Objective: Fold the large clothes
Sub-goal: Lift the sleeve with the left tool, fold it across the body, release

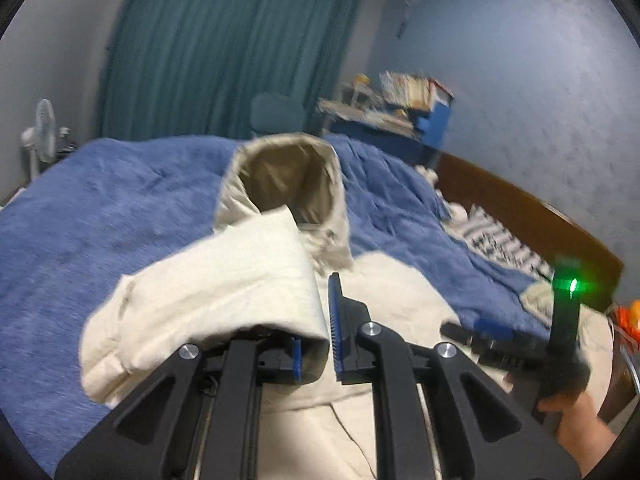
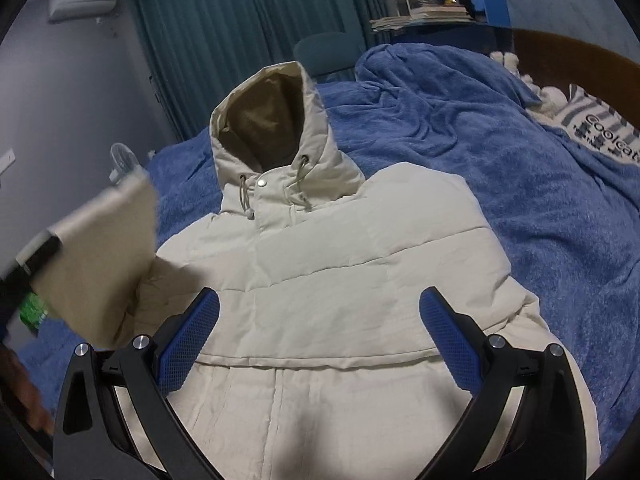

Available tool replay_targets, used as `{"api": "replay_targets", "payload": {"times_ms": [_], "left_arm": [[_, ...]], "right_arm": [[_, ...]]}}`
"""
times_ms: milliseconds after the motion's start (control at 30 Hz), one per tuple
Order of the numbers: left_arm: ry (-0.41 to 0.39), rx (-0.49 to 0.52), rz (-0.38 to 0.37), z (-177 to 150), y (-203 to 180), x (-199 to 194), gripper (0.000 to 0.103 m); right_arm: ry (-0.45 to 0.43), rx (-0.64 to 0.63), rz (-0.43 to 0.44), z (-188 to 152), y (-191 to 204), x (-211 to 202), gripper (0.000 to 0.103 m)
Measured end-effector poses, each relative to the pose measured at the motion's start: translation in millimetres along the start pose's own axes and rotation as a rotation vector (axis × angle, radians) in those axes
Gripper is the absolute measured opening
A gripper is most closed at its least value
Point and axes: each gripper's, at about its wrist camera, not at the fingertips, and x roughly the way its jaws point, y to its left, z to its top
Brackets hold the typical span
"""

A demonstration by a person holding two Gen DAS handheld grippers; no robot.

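A cream hooded puffer jacket (image 2: 340,248) lies face up on the blue bedspread (image 2: 500,152), hood (image 2: 272,120) pointing away. My left gripper (image 1: 316,340) is shut on the jacket's left sleeve (image 1: 216,292) and holds it lifted above the body; the lifted sleeve (image 2: 104,256) shows at the left of the right wrist view. My right gripper (image 2: 320,336) is open and empty, hovering over the jacket's lower body. It also shows at the right of the left wrist view (image 1: 520,344).
The bed has a wooden headboard (image 1: 528,208) on the right with a striped pillow (image 1: 500,240). A blue desk stacked with books (image 1: 400,108), a chair (image 1: 276,116), teal curtains (image 1: 224,48) and a fan (image 1: 44,132) stand beyond the bed.
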Motion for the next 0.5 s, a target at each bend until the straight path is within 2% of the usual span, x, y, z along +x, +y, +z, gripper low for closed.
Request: {"api": "replay_targets", "payload": {"times_ms": [200,267,300,333,400,500], "left_arm": [[0.185,-0.055,-0.087,-32.0,-0.9,42.9,0.010],[0.235,-0.065,-0.113,-40.6,-0.4,50.6,0.017],[0.259,-0.078,-0.134,-44.6,-0.7,53.8,0.031],[0.285,-0.102,-0.172,-48.8,-0.5,56.4,0.055],[0.293,-0.108,-0.194,-51.7,-2.0,52.0,0.077],[0.287,-0.043,-0.163,-47.0,-9.5,37.4,0.080]], "right_arm": [[0.002,0.037,0.008,2.7,-8.8,-0.7,0.096],[0.005,0.043,0.018,3.3,-9.3,-1.1,0.096],[0.004,0.039,0.019,3.7,-9.0,-1.6,0.096],[0.002,0.034,0.017,3.5,-7.8,-2.5,0.096],[0.000,0.026,0.017,3.9,-6.7,-4.1,0.096],[-0.005,0.018,0.023,4.0,-4.1,-6.9,0.096]]}}
